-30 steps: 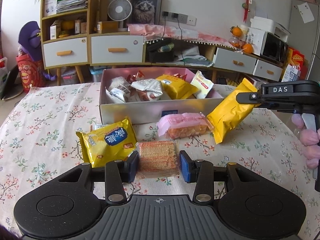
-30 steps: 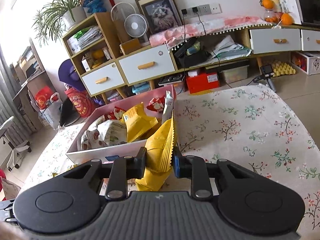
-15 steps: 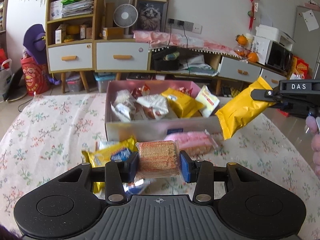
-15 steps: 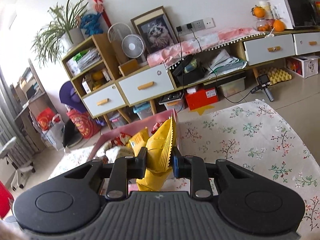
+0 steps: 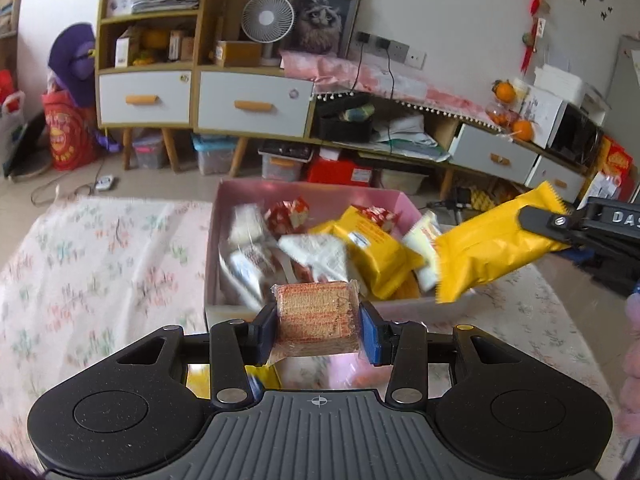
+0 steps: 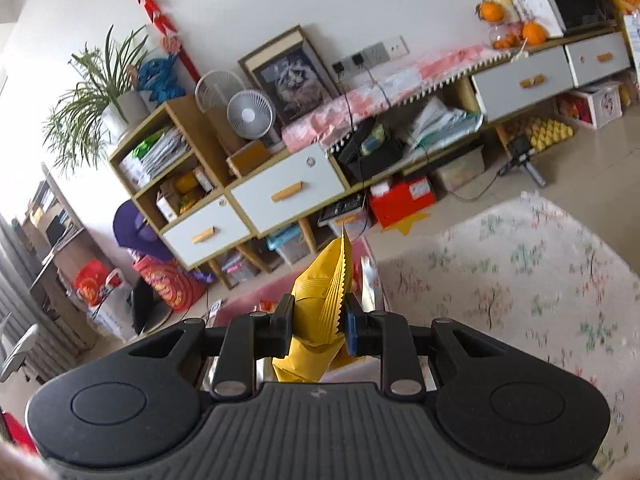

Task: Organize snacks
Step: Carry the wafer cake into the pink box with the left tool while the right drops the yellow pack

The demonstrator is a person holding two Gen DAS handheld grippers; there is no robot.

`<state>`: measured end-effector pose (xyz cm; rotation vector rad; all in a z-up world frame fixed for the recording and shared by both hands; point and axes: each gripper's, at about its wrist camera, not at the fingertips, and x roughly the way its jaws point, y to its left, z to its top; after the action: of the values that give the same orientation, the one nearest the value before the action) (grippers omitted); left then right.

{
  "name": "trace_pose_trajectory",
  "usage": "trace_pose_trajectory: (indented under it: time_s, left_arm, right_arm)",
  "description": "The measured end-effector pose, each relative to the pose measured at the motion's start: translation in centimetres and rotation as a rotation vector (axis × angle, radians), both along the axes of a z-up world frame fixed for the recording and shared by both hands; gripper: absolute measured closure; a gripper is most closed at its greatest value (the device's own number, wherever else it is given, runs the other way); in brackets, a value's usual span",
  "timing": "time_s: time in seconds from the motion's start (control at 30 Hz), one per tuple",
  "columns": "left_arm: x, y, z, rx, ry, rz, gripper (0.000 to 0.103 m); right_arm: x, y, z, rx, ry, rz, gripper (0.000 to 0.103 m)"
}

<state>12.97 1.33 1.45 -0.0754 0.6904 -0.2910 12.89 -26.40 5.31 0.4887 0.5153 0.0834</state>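
My left gripper point(image 5: 318, 330) is shut on a clear-wrapped pack of orange wafer biscuits point(image 5: 316, 316), held in the air just short of the pink box's near wall. The pink snack box point(image 5: 240, 196) holds several packets, among them a yellow one point(image 5: 376, 252) and white ones. My right gripper point(image 6: 318, 324) is shut on a plain yellow packet point(image 6: 320, 300); in the left wrist view that yellow packet point(image 5: 488, 252) hangs over the box's right end, pinched by the right gripper's fingers point(image 5: 544, 222). A yellow packet point(image 5: 264, 378) and a pink one point(image 5: 344, 374) lie on the table below my left gripper.
The table wears a floral cloth point(image 5: 100, 260). Behind it stand a shelf with white drawers point(image 5: 200, 96), a small fan point(image 5: 267, 16) and a long low cabinet point(image 5: 460, 140) with storage boxes on the floor beneath. A hand point(image 5: 632, 360) shows at the right edge.
My left gripper has lifted the wafer pack off the table and carried it toward the pink box. My right gripper has risen and rolled, bringing the yellow packet over the box's right end.
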Motion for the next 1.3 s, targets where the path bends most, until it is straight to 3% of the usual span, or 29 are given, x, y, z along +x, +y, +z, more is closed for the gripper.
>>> trace_pose_trajectory:
  time_s: [0.23,0.4,0.83,1.03,1.2,1.3]
  left_arm:
    - [4.5,-1.4,-2.5,0.078,0.084,-0.042,0.063]
    - [5.7,-2.1,-3.2,0.11,0.061,-0.054,0.062]
    - [7.3,-3.4,-4.9,0.175,0.026,-0.06,0.062]
    - [6.8,-3.5,-4.3,0.168,0.013,-0.062,0.052]
    - [6.1,-3.2,-3.3,0.155,0.007,-0.082,0.036]
    - [5.4,-3.2,-2.6,0.168,-0.002,-0.085,0.027]
  right_arm:
    - [2.9,0.9,-1.0,-0.189,0.004,-0.02,0.081]
    - [4.4,1.9,-2.3,-0.272,0.028,0.022,0.081]
    - [5.6,3.0,-3.8,-0.275,0.064,0.056,0.08]
    - [5.4,3.0,-3.2,-0.25,0.08,0.057,0.078]
    - [4.8,2.7,-2.5,-0.251,0.084,0.041,0.065]
    - [4.5,2.3,-2.0,-0.245,0.078,0.027,0.051]
